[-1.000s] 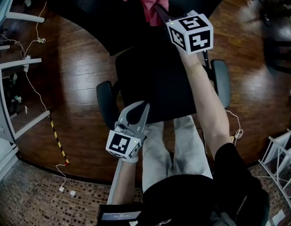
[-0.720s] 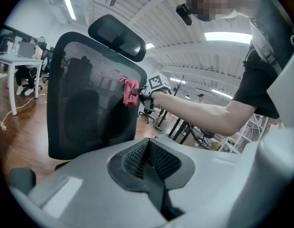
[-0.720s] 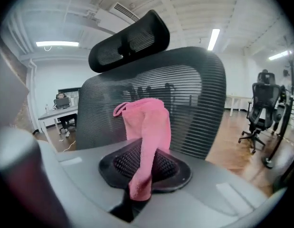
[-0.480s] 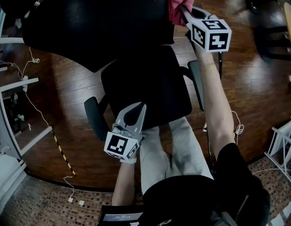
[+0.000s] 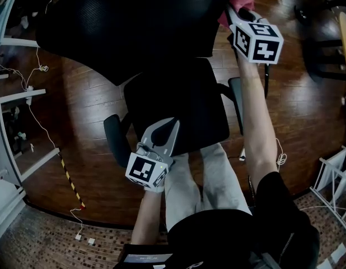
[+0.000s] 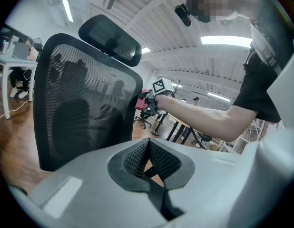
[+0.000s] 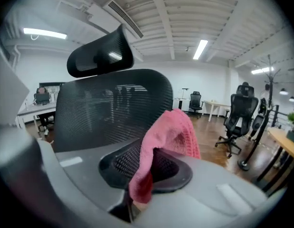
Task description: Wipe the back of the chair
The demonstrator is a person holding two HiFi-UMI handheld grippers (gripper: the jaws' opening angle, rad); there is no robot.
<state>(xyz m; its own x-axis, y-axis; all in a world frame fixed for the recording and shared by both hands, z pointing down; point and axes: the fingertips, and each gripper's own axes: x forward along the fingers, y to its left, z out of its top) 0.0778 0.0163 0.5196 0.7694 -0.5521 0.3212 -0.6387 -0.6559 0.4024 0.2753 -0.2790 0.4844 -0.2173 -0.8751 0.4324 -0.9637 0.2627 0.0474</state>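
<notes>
The black mesh chair back fills the top of the head view, with the seat below it. My right gripper is raised at the back's right edge and is shut on a pink cloth, which the back partly hides. In the right gripper view the cloth drapes over the jaws beside the mesh back and under the headrest. My left gripper is shut and holds nothing, hovering low over the seat's front edge. The left gripper view faces the mesh back from the front.
Armrests flank the seat, and the person's legs stand just before it. Cables trail over the wood floor by white desk legs at left. A white rack is at right. Other office chairs stand farther off.
My right gripper has carried the pink cloth rightward to the chair back's right edge, where the back now hides part of it. The left gripper has barely moved.
</notes>
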